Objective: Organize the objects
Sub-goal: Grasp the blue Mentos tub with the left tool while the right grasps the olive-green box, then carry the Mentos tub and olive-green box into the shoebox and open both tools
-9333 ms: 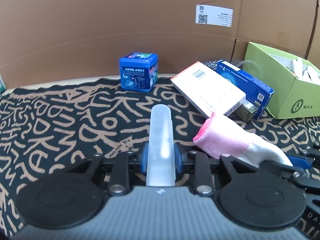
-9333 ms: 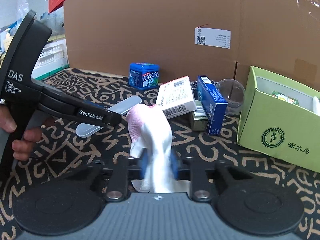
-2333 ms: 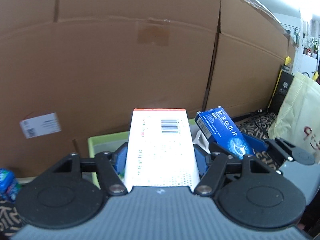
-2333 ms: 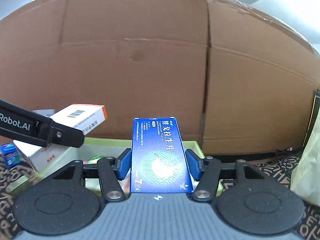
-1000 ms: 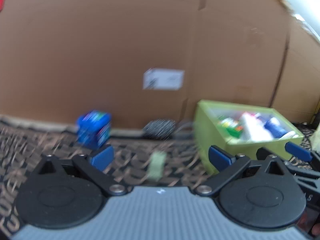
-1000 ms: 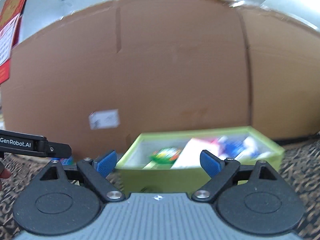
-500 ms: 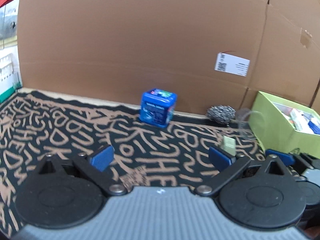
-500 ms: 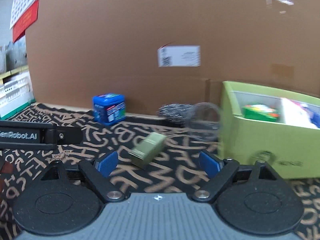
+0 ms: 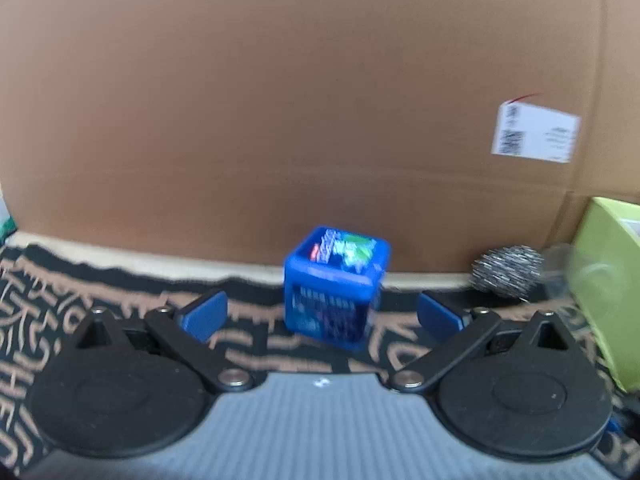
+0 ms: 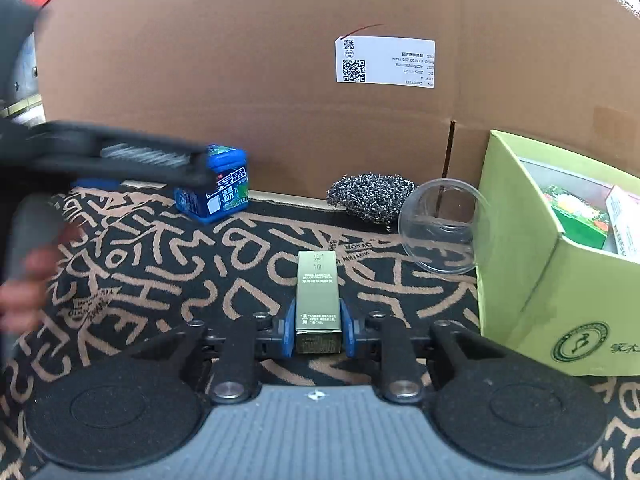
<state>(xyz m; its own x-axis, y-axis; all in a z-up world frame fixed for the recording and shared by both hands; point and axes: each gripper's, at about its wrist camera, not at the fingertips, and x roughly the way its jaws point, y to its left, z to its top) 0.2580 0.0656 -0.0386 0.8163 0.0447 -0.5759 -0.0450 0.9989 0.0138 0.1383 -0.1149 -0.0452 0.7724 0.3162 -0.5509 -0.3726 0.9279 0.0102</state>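
Note:
A small olive-gold carton (image 10: 318, 300) lies on the patterned cloth, pointing away from me. My right gripper (image 10: 318, 334) has its jaws closing on the carton's near end, and both blue pads touch its sides. A blue cube-shaped tub (image 9: 334, 288) stands near the cardboard wall. My left gripper (image 9: 320, 314) is open and low over the cloth; the tub stands ahead of it, past its wide-spread fingers. In the right wrist view the same tub (image 10: 216, 196) sits at the back left, partly behind the blurred left gripper body (image 10: 120, 156).
A green cardboard box (image 10: 560, 280) with several packets inside stands at the right. A clear plastic cup (image 10: 440, 232) lies on its side by a steel wool ball (image 10: 370, 196). A cardboard wall (image 10: 280, 80) closes the back. A person's hand (image 10: 24, 280) is at the left.
The right jaws have gone from wide open to closed round the olive carton. The left gripper has swung left and come closer to the blue tub, staying open.

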